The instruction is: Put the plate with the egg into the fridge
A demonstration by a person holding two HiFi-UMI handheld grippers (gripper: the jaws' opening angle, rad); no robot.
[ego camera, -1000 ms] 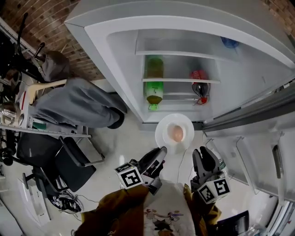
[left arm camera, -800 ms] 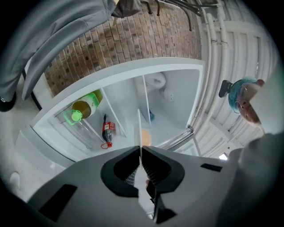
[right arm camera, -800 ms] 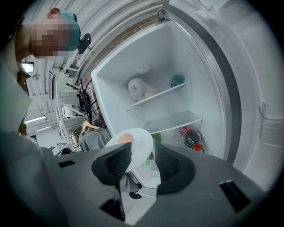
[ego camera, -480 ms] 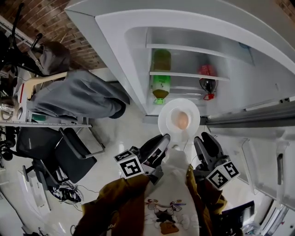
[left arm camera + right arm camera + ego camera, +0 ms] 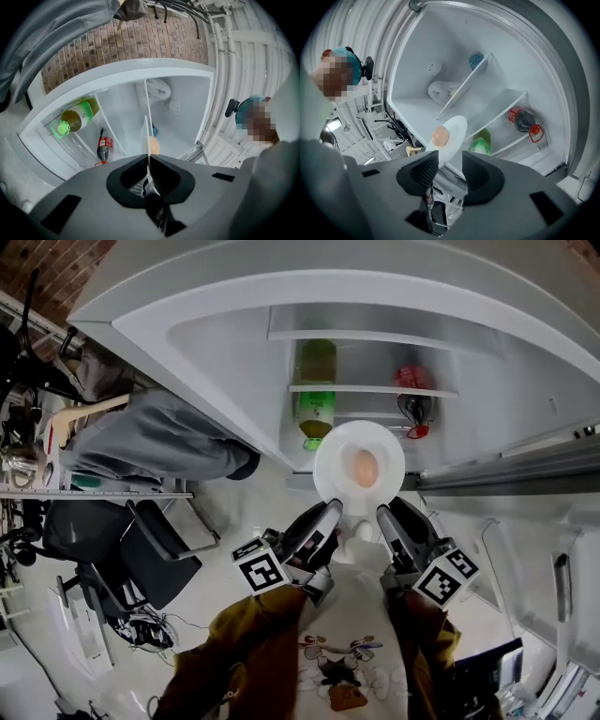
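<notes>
Left gripper (image 5: 147, 161) jaws are clamping the near rim of the white plate (image 5: 328, 465). Right gripper (image 5: 450, 166) jaws have just been opening and are standing apart, rim in the gap and pads not pressing. The plate is hovering at the open fridge (image 5: 234, 352) mouth, tan egg (image 5: 364, 466) sitting mid-plate. Left gripper view is catching the plate edge-on, egg mostly hiding behind it. The fridge door (image 5: 525, 474) is running off frame.
</notes>
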